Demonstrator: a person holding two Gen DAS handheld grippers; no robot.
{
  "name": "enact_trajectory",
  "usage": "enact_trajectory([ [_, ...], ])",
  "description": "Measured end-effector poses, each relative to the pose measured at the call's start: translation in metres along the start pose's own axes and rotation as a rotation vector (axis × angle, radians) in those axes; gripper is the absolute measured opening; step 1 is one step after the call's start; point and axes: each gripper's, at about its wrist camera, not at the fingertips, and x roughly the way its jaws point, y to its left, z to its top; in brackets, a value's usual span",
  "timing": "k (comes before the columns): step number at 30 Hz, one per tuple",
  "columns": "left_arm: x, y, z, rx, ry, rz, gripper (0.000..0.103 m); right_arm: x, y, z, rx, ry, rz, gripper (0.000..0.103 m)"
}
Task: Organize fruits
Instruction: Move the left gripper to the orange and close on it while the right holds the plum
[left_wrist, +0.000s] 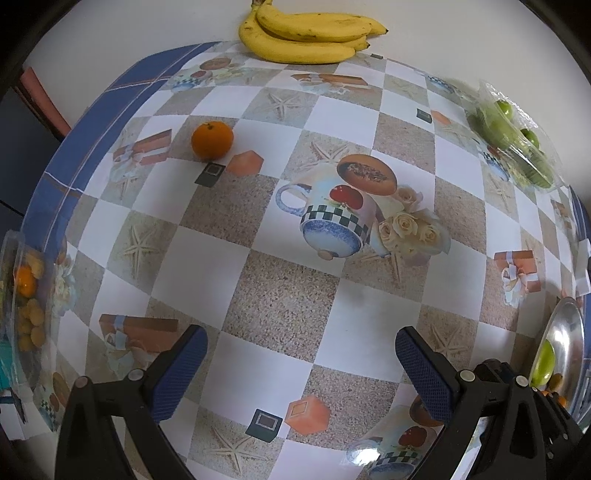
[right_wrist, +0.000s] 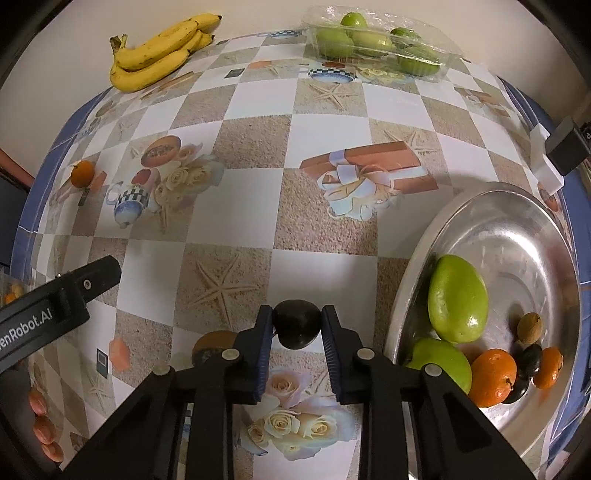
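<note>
From the left wrist, the left tool (left_wrist: 301, 373) hangs wide open over the bench (left_wrist: 280, 295), nothing between its pads. A lone orange (left_wrist: 212, 140) sits far left, bananas (left_wrist: 306, 35) beyond at the far edge.

Over to the right wrist: the right tool (right_wrist: 296, 325) is pinched tight on a small dark fruit (right_wrist: 295, 322), near the middle of the bench. The steel plate (right_wrist: 517, 236) lies just to the right, already holding green fruits (right_wrist: 458, 297) and oranges (right_wrist: 493, 376). I'd say lift it straight, keep the squeeze gentle, clear the rim, then set it in bare metal.
</note>
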Motion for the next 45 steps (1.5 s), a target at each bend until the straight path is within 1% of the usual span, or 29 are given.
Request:
enact_trajectory([
  [6,-0.006,0.005,0.002,-0.017,-0.014,-0.013,0.103,-0.02,0.004,0.004,0.002,-0.048,0.034,0.027],
  [10,-0.008,0.012,0.005,-0.023,-0.019,-0.008,0.103,-0.031,0.01,0.006,-0.008,-0.071,0.05,0.027],
  [16,-0.008,0.022,0.007,-0.028,-0.017,-0.016,0.103,-0.032,0.018,0.009,-0.011,-0.081,0.081,0.027],
  [18,-0.008,0.025,0.008,-0.027,-0.018,-0.003,0.103,-0.03,0.022,0.012,-0.011,-0.079,0.091,0.027],
  [21,-0.011,0.027,0.012,-0.019,-0.035,-0.024,0.103,-0.027,0.025,0.016,-0.004,-0.073,0.107,0.027],
  [25,-0.018,0.032,0.024,0.019,-0.075,-0.054,0.102,-0.025,0.028,0.024,0.005,-0.068,0.117,0.027],
  [28,-0.019,0.039,0.038,0.048,-0.084,-0.042,0.101,-0.025,0.029,0.031,0.004,-0.073,0.115,0.027],
  [30,-0.02,0.045,0.046,0.06,-0.088,-0.046,0.101,-0.026,0.03,0.037,0.001,-0.084,0.112,0.027],
  [32,-0.02,0.051,0.056,0.069,-0.087,-0.072,0.101,-0.027,0.031,0.043,0.002,-0.091,0.117,0.027],
  [37,-0.02,0.06,0.077,0.108,-0.086,-0.09,0.099,-0.026,0.035,0.059,0.006,-0.107,0.123,0.027],
  [40,-0.018,0.065,0.089,0.126,-0.085,-0.089,0.098,-0.023,0.036,0.067,0.005,-0.117,0.129,0.027],
  [43,-0.013,0.068,0.1,0.144,-0.078,-0.072,0.098,-0.018,0.037,0.074,0.006,-0.119,0.13,0.027],
  [45,-0.008,0.071,0.107,0.146,-0.067,-0.077,0.097,-0.013,0.037,0.078,0.004,-0.117,0.129,0.027],
])
